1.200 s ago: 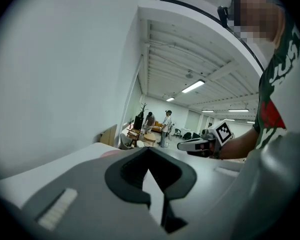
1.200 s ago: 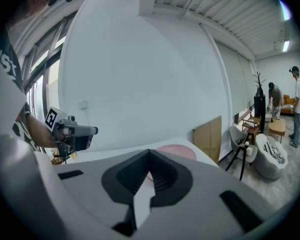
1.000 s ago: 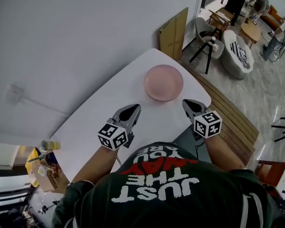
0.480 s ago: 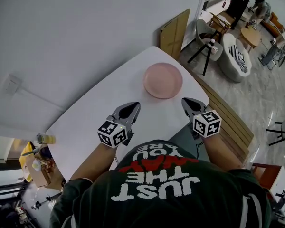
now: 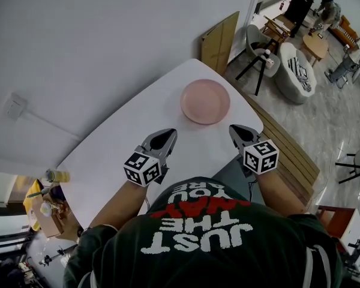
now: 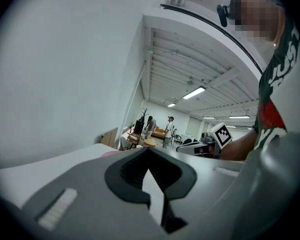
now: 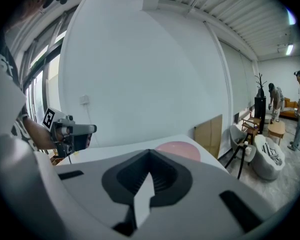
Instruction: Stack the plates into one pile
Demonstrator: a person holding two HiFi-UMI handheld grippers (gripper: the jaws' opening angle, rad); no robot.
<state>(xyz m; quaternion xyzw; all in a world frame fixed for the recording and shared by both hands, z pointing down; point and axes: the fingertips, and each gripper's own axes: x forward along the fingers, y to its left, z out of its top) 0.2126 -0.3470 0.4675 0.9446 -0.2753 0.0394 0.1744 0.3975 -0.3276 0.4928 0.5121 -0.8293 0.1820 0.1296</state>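
Note:
A pink plate pile (image 5: 205, 101) sits near the far end of the white table (image 5: 126, 143); from above it looks like a single round disc. My left gripper (image 5: 165, 136) hovers over the table's near part, shut and empty, well short of the pile. My right gripper (image 5: 235, 131) is near the table's right edge, also shut with nothing in it, just below and right of the pile. In the right gripper view the pink pile (image 7: 179, 149) shows just beyond the closed jaws, and the left gripper (image 7: 70, 131) is at the left. In the left gripper view a sliver of the pink pile (image 6: 110, 153) peeks over the jaws.
A cardboard sheet (image 5: 221, 41) leans on the wall beyond the table. A wooden bench (image 5: 291, 149) runs along the table's right side. Chairs, small tables and people (image 5: 324, 8) fill the room at the far right. A cluttered stand (image 5: 51, 206) is at the table's left end.
The view shifted slightly; both grippers stay shut and hold nearly the same places near me. The pink pile has not moved.

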